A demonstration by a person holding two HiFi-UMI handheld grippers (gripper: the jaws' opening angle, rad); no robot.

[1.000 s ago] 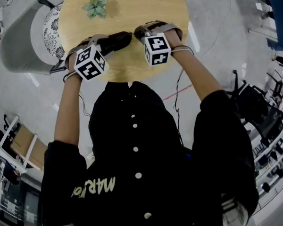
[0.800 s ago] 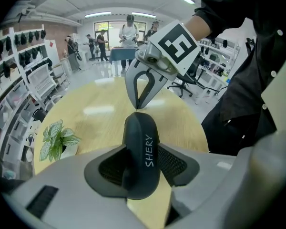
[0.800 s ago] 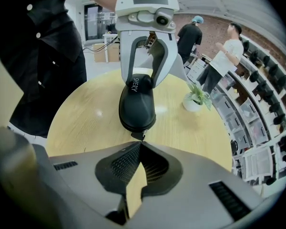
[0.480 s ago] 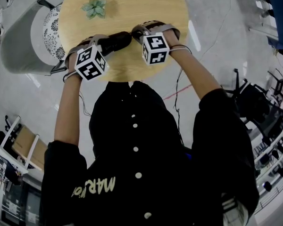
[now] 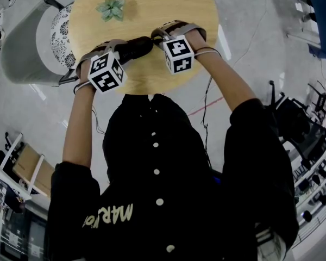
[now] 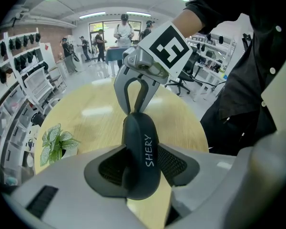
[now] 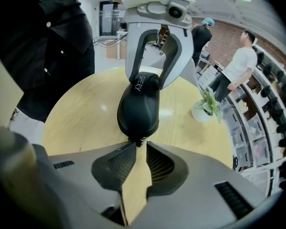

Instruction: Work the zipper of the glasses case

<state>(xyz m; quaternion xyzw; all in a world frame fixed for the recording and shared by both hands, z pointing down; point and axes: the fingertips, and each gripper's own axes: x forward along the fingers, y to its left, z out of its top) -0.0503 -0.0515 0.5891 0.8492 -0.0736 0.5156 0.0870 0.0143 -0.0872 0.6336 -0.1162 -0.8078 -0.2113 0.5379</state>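
My left gripper [image 6: 141,162] pinches one end of the black glasses case [image 5: 135,48], which lies over the near part of the round table [image 5: 152,20]. At the case's other end, my right gripper [image 7: 139,149] has just been opening. Its pads stand slightly apart, with the zipper pull [image 7: 137,140] at their tips, unsqueezed.

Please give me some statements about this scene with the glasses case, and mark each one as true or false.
1. The left tool grips the black glasses case. True.
2. The jaws of the right tool are pressed fully together. False: the right tool's jaws stand slightly apart, having just been opening, with the zipper pull at their tips.
3. The table is square. False: it is round.
4. A small potted plant stands on the table. True.
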